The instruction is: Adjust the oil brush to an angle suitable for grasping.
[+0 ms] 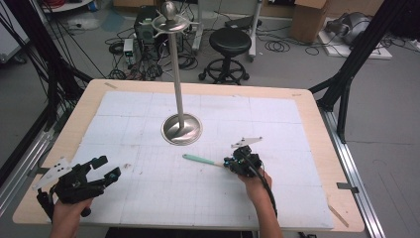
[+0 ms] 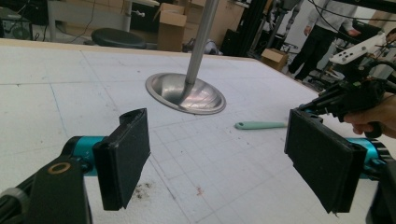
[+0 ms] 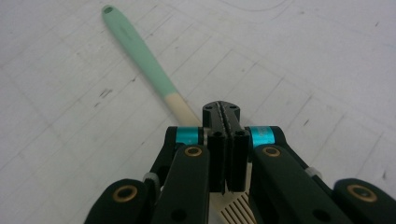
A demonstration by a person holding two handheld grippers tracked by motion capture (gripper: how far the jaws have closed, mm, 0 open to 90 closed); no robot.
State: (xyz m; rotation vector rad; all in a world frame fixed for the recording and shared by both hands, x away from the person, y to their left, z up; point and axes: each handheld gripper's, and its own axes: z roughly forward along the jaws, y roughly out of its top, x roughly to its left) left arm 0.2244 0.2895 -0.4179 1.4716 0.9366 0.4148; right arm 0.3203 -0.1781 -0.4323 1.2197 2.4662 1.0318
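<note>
right gripper (image 3: pixel 227 140) pinched on mint-handled wooden slotted spatula (image 3: pixel 140 51) | light, stiff, slick handle; grab mid-shaft | left gripper (image 2: pixel 224 158) gaping, empty

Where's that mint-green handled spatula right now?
In the high view the spatula lies on the white mat, just right of centre and in front of the metal stand's base, its pale end under the shut right gripper.

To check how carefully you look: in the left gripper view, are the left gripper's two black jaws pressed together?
No: the left gripper has its jaws standing wide apart, with bare white table showing between them.
</note>
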